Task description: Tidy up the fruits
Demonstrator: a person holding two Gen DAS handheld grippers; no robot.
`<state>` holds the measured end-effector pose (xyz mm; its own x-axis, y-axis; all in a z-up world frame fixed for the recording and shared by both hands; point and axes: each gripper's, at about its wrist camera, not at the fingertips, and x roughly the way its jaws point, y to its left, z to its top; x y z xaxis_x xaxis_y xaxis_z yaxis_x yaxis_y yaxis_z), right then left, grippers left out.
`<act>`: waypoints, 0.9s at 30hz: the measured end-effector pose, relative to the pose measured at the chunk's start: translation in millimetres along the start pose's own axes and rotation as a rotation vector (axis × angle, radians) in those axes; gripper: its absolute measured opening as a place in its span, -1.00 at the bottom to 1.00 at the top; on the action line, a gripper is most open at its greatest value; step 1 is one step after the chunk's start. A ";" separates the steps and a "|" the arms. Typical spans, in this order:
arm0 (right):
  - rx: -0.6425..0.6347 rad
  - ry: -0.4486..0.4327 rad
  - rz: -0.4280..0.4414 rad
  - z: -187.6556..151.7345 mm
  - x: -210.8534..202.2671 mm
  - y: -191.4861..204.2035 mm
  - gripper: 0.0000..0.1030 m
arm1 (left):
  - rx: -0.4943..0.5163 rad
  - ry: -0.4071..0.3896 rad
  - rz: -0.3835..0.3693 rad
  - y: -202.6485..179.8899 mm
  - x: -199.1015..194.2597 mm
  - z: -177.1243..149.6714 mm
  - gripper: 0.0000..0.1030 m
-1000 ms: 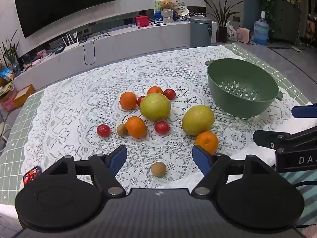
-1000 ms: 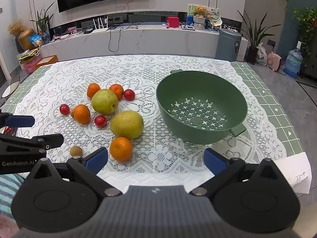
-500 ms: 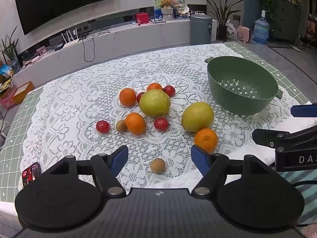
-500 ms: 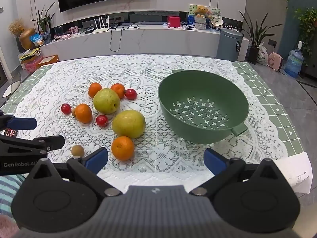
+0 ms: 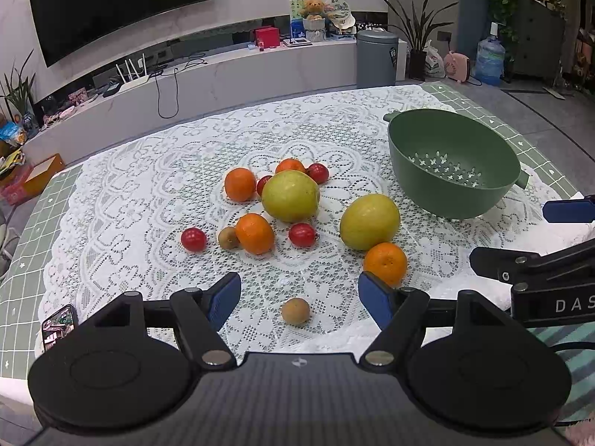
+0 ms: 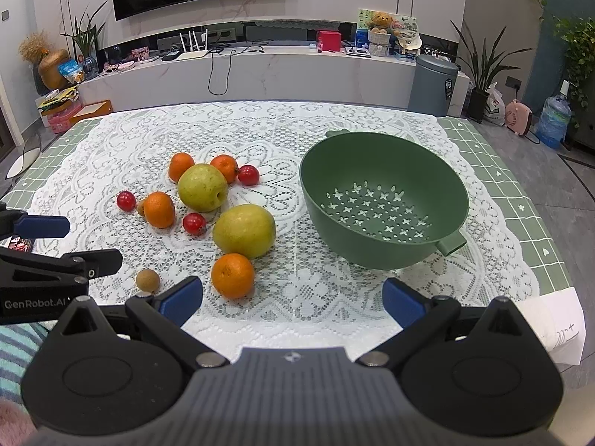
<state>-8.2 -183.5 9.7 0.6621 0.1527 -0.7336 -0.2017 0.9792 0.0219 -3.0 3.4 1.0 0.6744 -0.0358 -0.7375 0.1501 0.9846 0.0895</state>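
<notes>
Both claws are hovering at the near edge of the tabletop (image 6: pixel 520 171), which is lying under a white lace cloth (image 6: pixel 282 133) over a green checked cover. The left claw (image 5: pixel 299 295) is standing wide with nothing between its blue pads, and the right claw (image 6: pixel 293 297) is likewise gaping wide and empty; each one's side is poking into the other's view. Nearest, just ahead of the left claw, a small round brown fruit (image 5: pixel 295 310) is lying alone, and a second brown fruit (image 5: pixel 228 237) is sitting farther back, touching an orange. Four round oranges are showing: the nearest orange (image 6: pixel 232 275) is resting just in front of the nearer of two large yellow-green pear-like fruits (image 6: pixel 244 230), the mid orange (image 6: pixel 159 209) is sitting left of it, and the two far oranges (image 6: pixel 181 166) (image 6: pixel 224 167) are flanking the farther pear-like fruit (image 6: pixel 202 187), whose dimpled end is facing right toward the bowl. The nearer pear-like fruit is lying with its long axis running left to right. Four small red round fruits are counted: one at far left (image 5: pixel 193 239), one between the pears (image 5: pixel 302 234), one half hidden behind the far pear (image 5: pixel 263 184), and one at the back right of the cluster (image 5: pixel 318 173). To the right, well apart from the fruit, one dark green plastic colander bowl (image 6: pixel 372 156) is standing upright and empty, its two short handles pointing near-right and far-left.
</notes>
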 end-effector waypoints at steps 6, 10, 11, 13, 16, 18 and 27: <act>0.001 -0.001 0.000 -0.6 -0.5 -0.9 0.93 | 0.000 0.000 0.001 -0.6 -0.3 -0.2 0.65; 0.000 -0.001 0.001 -0.7 -0.4 -0.8 0.93 | 0.001 -0.001 0.000 -0.4 -0.2 -0.2 0.65; 0.000 -0.001 0.001 -1.0 -0.8 -0.9 0.93 | 0.000 -0.001 0.000 -0.3 -0.2 -0.2 0.65; -0.001 -0.002 0.000 -0.9 -0.7 -0.7 0.93 | 0.000 0.000 0.000 -0.4 -0.2 -0.2 0.65; 0.000 0.000 0.001 -1.0 -0.9 -0.8 0.93 | 0.000 0.000 0.000 -0.6 -0.2 -0.1 0.65; 0.000 0.000 0.001 -1.0 -0.9 -0.6 0.93 | 0.000 -0.001 0.001 -0.5 -0.2 -0.3 0.65; 0.000 0.002 0.001 -1.7 -0.5 -0.6 0.93 | 0.000 0.000 0.001 -0.8 -0.1 -0.5 0.65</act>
<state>-9.6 -184.4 8.8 0.6603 0.1531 -0.7352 -0.2018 0.9792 0.0226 -3.5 2.7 0.7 0.6746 -0.0350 -0.7373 0.1497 0.9846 0.0902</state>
